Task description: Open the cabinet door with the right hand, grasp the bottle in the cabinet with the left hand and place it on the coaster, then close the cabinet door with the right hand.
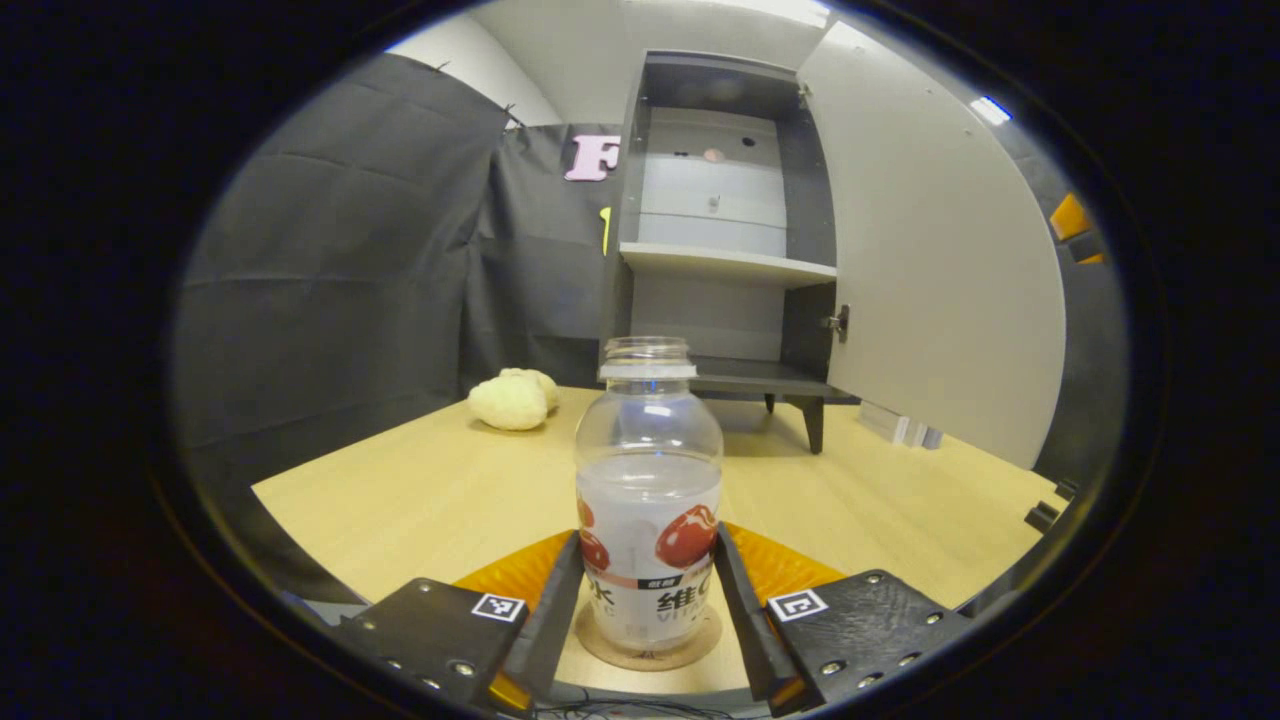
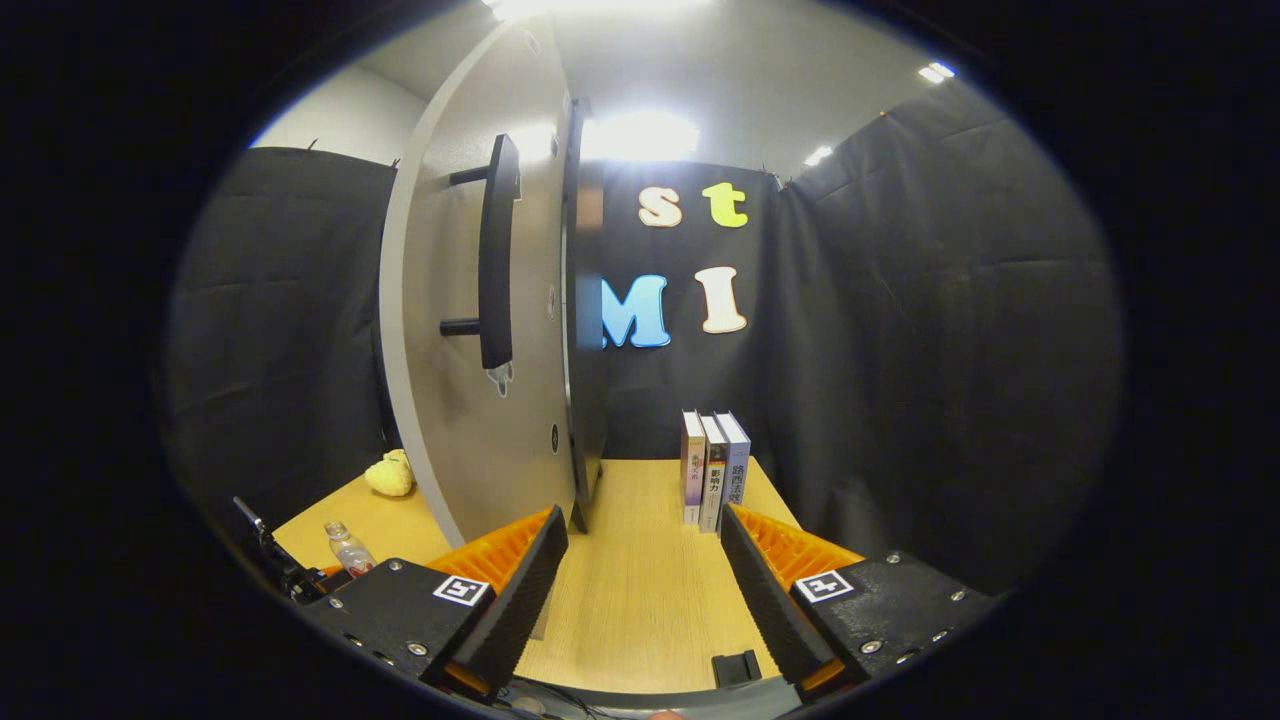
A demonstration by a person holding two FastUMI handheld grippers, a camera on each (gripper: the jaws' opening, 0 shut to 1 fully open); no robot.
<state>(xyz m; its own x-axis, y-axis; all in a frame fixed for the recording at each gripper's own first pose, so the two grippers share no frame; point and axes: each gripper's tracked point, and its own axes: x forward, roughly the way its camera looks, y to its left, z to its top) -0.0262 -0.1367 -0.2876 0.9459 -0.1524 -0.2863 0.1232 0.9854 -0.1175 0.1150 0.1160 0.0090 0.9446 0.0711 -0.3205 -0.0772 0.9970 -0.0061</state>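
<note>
A clear, half-filled bottle (image 1: 648, 480) with a red fruit label and no cap stands upright on a round cork coaster (image 1: 600, 648) on the wooden table. My left gripper (image 1: 648, 545) has a finger against each side of the bottle's lower body. Behind it the grey cabinet (image 1: 725, 262) is open, with its door (image 1: 930, 250) swung out to the right. In the right gripper view that door (image 2: 440, 400) rises close ahead on the left, its black bar handle (image 2: 495, 250) facing me. My right gripper (image 2: 642, 525) is open over the table, holding nothing. The bottle (image 2: 345, 548) appears small at the lower left.
A cream plush toy (image 1: 512, 398) lies on the table left of the cabinet. Three books (image 2: 715, 470) stand upright near the back wall, right of the door's edge. A small black block (image 2: 735, 665) sits on the table below my right gripper. Black cloth walls surround the table.
</note>
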